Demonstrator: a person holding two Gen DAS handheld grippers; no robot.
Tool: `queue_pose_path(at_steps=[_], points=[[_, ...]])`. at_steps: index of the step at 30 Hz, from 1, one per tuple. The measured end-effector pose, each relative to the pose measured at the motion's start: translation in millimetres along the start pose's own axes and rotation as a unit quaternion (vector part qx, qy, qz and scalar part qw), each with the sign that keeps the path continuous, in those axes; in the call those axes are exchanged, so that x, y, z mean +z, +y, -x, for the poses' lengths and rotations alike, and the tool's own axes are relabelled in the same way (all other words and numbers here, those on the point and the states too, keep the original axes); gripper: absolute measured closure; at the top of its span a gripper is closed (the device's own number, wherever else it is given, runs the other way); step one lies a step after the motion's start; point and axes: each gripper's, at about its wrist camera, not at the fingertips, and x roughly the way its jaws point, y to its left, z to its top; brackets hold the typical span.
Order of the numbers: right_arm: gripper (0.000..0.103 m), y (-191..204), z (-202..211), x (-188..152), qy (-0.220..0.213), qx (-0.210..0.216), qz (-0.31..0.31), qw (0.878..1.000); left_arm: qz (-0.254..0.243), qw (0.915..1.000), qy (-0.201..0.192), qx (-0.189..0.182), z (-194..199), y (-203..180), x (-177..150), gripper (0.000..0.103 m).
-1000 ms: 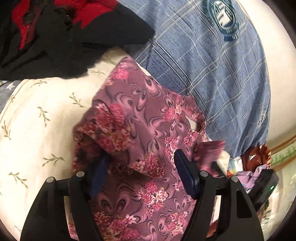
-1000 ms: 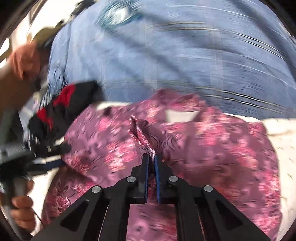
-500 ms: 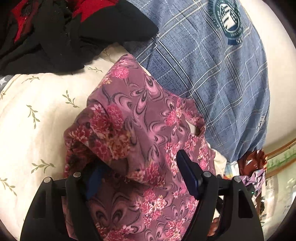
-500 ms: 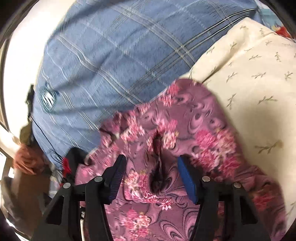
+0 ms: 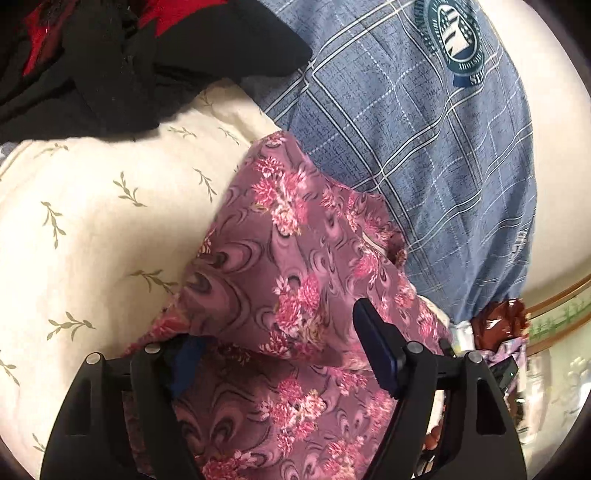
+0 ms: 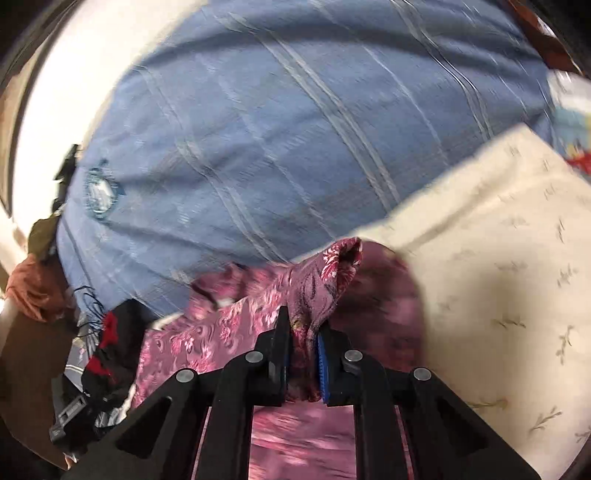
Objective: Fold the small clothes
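The task garment — a mauve floral cloth (image 5: 291, 280) — is spread over a cream sheet with a leaf sprig print (image 5: 92, 221), with its far edge lying against a blue plaid fabric (image 5: 424, 166) bearing a round emblem (image 5: 456, 35).

Left gripper (image 5: 277, 354): the fingers are held wide apart. A folded layer of the floral cloth lies between them; the left finger pad is partly hidden under that fold, while the right finger (image 5: 376, 350) stands clear above the fabric. No pinch is seen.

Right gripper (image 6: 303, 350): the jaws are closing, and a gathered ridge of the floral cloth is caught between the pads, with a bunch of fabric rising just beyond the fingertips. This view is blurred, so fine detail cannot be read.

A black and red garment (image 5: 129, 55) is piled on the sheet beyond the floral cloth — apart from it, at the upper left of the left wrist view.
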Motion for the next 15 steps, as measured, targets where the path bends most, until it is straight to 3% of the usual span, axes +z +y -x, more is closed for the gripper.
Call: queue_pose_path(at_steps=[2, 4, 5, 7, 9, 11, 13, 15], points=[[0.091, -7, -10, -8, 0.016, -0.011, -0.001, 1.000, -0.012, 0.9997, -0.013, 0.018, -1, -5, -2, 0.030], [0.091, -10, -16, -15, 0.022, -0.015, -0.005, 1.000, -0.025, 0.9983, -0.035, 0.041, 3, -9, -4, 0.069], [0.091, -12, -15, -15, 0.021, -0.014, -0.012, 1.000, -0.032, 0.9976, -0.042, 0.045, 6, -12, -4, 0.073], [0.091, -11, -3, -12, -0.003, 0.003, -0.020, 1.000, -0.040, 0.9966, -0.058, 0.043, 15, -17, -3, 0.073], [0.091, -7, 11, -8, -0.035, 0.000, -0.012, 0.999, -0.051, 0.9959, -0.047, 0.059, 9, -18, -4, 0.073], [0.091, -17, 3, -7, -0.016, -0.028, -0.014, 0.999, -0.049, 0.9956, -0.018, 0.078, -6, -14, -7, 0.073], [0.091, -33, -17, -14, 0.033, -0.064, -0.021, 0.997, -0.054, 0.9947, -0.005, 0.088, -12, -12, -10, 0.073], [0.090, -33, -14, -17, 0.025, -0.060, -0.016, 0.998, -0.068, 0.9938, -0.001, 0.088, -6, -18, -13, 0.070]])
